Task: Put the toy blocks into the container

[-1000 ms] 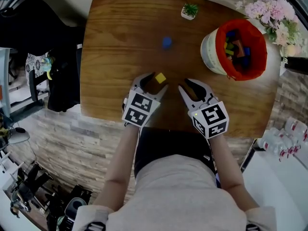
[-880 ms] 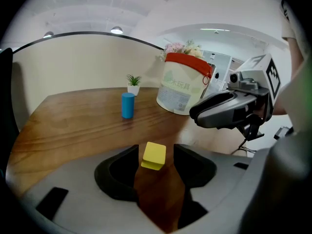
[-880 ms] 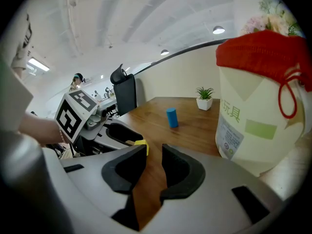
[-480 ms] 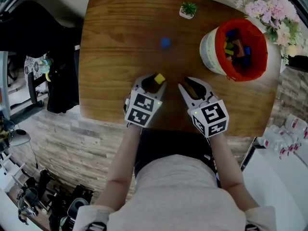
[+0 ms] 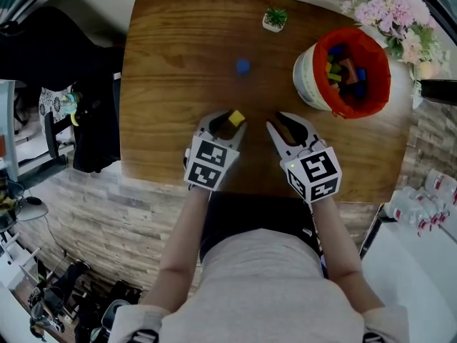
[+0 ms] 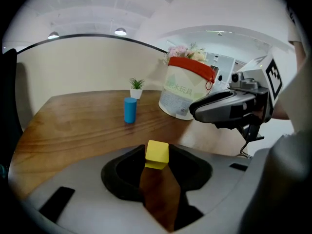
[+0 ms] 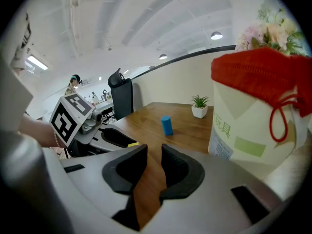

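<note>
- Toy blocks: 1 yellow block (image 6: 157,152) sits at the near middle of the wooden table (image 5: 178,63), and 1 blue cylinder (image 5: 243,66) stands upright farther back, well apart from it. Mixed coloured blocks (image 5: 343,70) already lie inside the container (image 5: 305,73).
- The container is a white tub with a red fabric rim and a red drawstring, standing at the table's far right corner, near pink flowers (image 5: 396,20).
- Writing: in the right gripper view the tub's wall carries green Chinese characters (image 7: 226,126), seemingly 玩具, partly cut by the edge, with a plain light-green rectangle beside them. The left gripper view shows fine print on the tub, too small to read.
- Each gripper bears a cube with black-and-white square markers.
- Left gripper (image 5: 228,121): its jaws have just been closing, and the yellow block is between them, pinched at the tips by both black pads and slightly tilted.
- Right gripper (image 7: 152,165): its 2 jaws stand a narrow gap apart with only bare table wood showing between them; it holds nothing.
- A small potted plant (image 5: 273,18) stands at the far edge.
</note>
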